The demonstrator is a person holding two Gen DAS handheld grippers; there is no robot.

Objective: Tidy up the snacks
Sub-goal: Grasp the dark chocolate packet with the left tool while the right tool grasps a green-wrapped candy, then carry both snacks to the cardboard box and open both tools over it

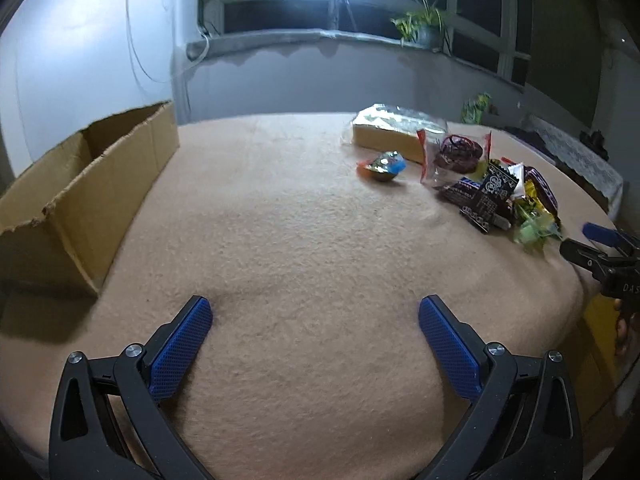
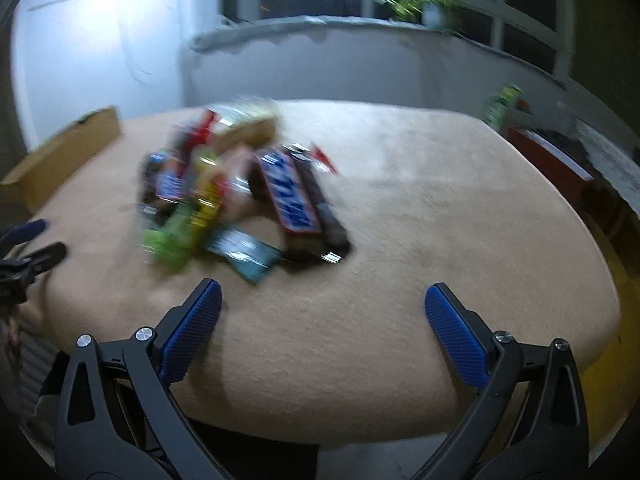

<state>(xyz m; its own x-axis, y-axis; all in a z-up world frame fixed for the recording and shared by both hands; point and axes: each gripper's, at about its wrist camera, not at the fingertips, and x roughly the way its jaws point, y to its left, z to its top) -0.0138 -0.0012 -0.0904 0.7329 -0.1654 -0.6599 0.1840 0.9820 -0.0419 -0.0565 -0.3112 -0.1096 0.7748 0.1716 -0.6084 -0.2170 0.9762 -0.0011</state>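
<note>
Task barely begun: both the left gripper [image 1: 315,314] and right gripper [image 2: 323,300] hover wide apart and empty, the heap of bright foil-wrapped snacks [image 2: 240,196] unsorted on the beige blanket-covered table [image 1: 280,240], well apart from the brown cardboard box [image 1: 80,184].

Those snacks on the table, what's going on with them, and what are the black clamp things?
A person holds a two-finger gripper in each hand to sort a pile of snacks on a cloth-covered table. Nothing is picked up yet: the left gripper and right gripper are both open and empty. An open cardboard box stands on the table's left side, apart from the pile. The right wrist view is blurred.
</note>
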